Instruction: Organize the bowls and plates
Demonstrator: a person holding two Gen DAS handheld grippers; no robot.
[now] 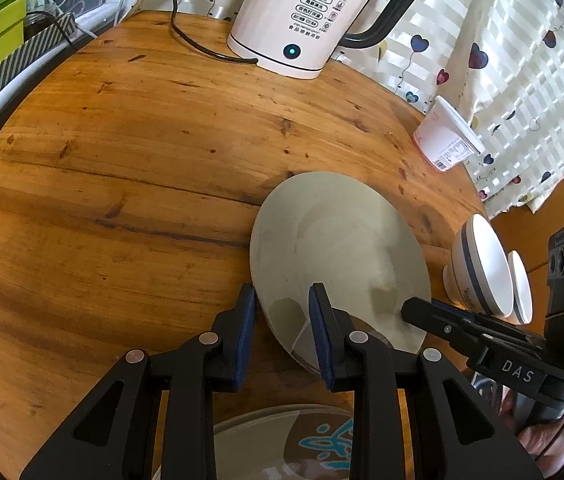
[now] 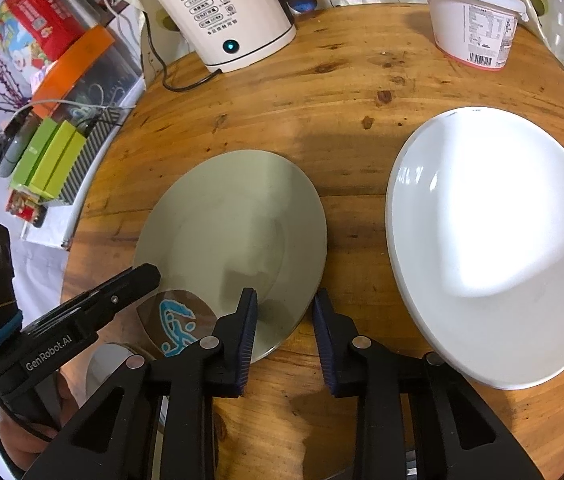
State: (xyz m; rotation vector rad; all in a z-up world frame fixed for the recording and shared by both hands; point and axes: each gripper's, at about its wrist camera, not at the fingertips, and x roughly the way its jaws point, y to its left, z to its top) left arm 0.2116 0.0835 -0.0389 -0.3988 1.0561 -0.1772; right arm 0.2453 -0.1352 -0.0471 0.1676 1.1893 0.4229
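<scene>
While both grippers sit low over the grey plate (image 2: pixel 234 216), nothing is actually held yet. The right gripper (image 2: pixel 284 320) is spread open, straddling that plate's near rim. The left gripper (image 1: pixel 282 320) is also open, one finger over the plate's near-left edge, one just off it. A patterned plate (image 1: pixel 282 440) with a blue drawing peeks out nearer than the grey one. Right of the grey plate is the big white plate (image 2: pixel 494 248), plus two bowls (image 1: pixel 482 264). Beyond it, the kettle (image 2: pixel 222 12) and a white tub (image 2: pixel 474 16) stand at the tabletop's (image 2: pixel 322 92) far edge. Looks like the plate-stacking step; next move probably needs a rim pinch and lift.
</scene>
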